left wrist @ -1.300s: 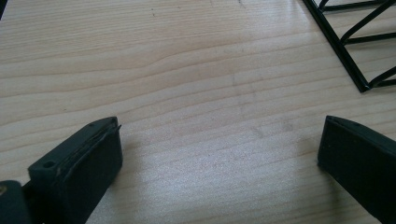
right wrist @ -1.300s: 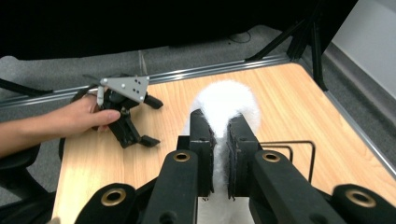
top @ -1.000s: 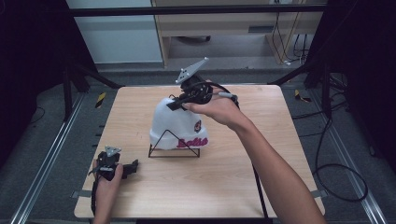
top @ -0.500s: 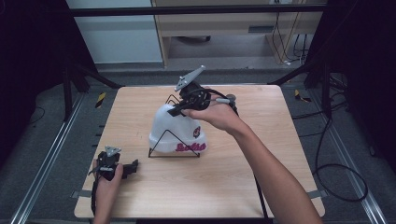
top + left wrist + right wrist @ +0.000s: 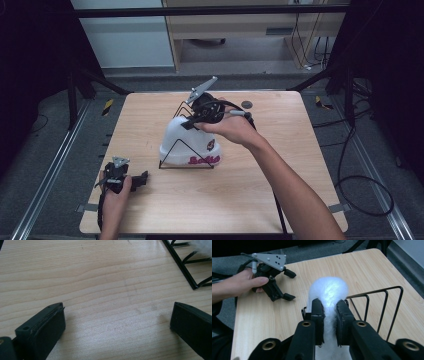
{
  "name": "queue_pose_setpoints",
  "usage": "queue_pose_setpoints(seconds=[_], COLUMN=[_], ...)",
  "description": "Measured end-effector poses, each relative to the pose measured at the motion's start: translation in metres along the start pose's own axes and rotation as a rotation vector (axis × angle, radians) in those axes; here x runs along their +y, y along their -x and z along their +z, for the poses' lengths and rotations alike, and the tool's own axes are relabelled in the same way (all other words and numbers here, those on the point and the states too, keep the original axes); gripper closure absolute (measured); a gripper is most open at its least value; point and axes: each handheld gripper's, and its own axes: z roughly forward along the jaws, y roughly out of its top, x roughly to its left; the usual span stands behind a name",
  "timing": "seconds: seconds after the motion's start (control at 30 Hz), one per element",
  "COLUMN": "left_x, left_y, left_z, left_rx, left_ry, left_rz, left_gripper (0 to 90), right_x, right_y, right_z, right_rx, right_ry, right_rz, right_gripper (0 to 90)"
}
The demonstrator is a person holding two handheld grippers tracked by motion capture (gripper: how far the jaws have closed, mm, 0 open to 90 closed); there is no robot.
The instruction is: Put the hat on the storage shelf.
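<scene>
1. Rising a little at the far side of the wooden table (image 5: 280,200), the right hand (image 5: 234,129) is sitting higher over the rack than it was a moment ago, and the white cap's crown is being drawn up with it.
2. Standing at the table's middle, the black wire rack (image 5: 186,155) is propping the white cap (image 5: 187,145), its red lettering facing the person's side.
3. Reaching in from the right and pointing toward the left hand, the right gripper (image 5: 329,307) is pinching the cap's fuzzy white top; its jaws have just been easing apart slightly, yet the pads (image 5: 318,315) are pressing the fabric from both sides.
4. Running up from rack to crown, the cap's long axis is lying straight ahead of those jaws, so this hand is by far the nearer one.
5. Resting well apart at the near left corner, the left gripper (image 5: 120,176) is holding nothing, its jaws standing wide over bare wood.
</scene>
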Motion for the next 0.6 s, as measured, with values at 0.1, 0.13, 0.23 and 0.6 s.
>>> queue_pose_setpoints(seconds=[0.1, 0.13, 0.23, 0.6], left_x=[0.0, 0.0, 0.0, 0.0], left_y=[0.0, 0.0, 0.0, 0.0], left_z=[0.0, 0.0, 0.0, 0.0], left_rx=[0.0, 0.0, 0.0, 0.0], left_ry=[0.0, 0.0, 0.0, 0.0], left_rz=[0.0, 0.0, 0.0, 0.0], left_gripper=[0.0, 0.0, 0.0, 0.0], right_x=[0.0, 0.0, 0.0, -0.007], right_y=[0.0, -0.001, -0.002, -0.007], right_z=[-0.001, -0.002, -0.005, -0.028], right_rx=[-0.004, -0.006, -0.006, -0.045], right_ry=[0.001, 0.01, 0.025, 0.091], right_rz=[0.0, 0.005, 0.011, 0.045], right_gripper=[76.3, 72.9, 70.6, 62.0])
